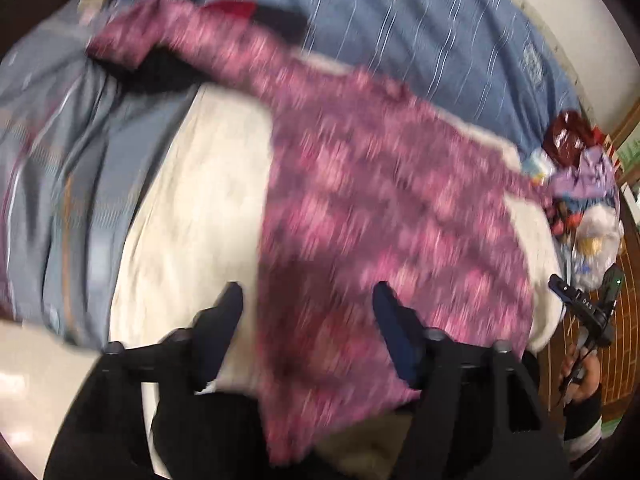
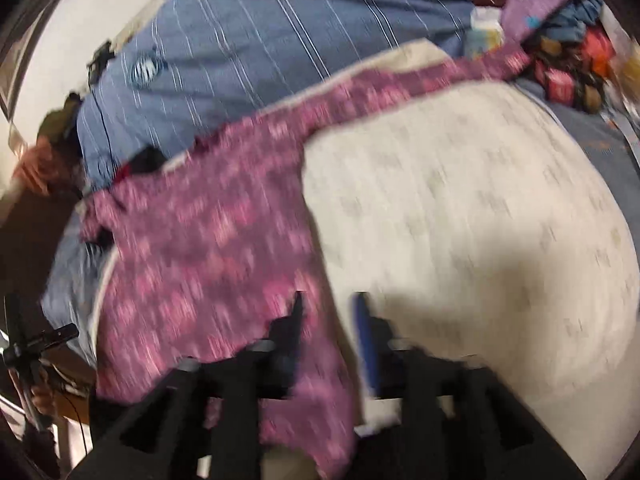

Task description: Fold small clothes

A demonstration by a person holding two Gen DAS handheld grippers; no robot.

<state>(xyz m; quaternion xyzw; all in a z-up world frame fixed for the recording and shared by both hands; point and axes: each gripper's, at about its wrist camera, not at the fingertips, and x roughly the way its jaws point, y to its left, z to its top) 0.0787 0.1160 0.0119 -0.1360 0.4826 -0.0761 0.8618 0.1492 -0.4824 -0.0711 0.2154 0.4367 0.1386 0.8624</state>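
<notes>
Two tongs we hold spread: left tongs (image 1: 308,300) hover over the pink top (image 1: 384,208) lying on the cream pad (image 1: 192,200); right tongs (image 2: 330,308) straddle its near edge.

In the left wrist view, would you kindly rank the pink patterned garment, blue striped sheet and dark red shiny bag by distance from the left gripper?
1. Pink patterned garment, directly beneath the left gripper.
2. Blue striped sheet, beyond, top.
3. Dark red shiny bag, far right edge.

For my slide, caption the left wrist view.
Open left gripper fingers hover over a pink patterned top spread on a cream sheet.
</notes>
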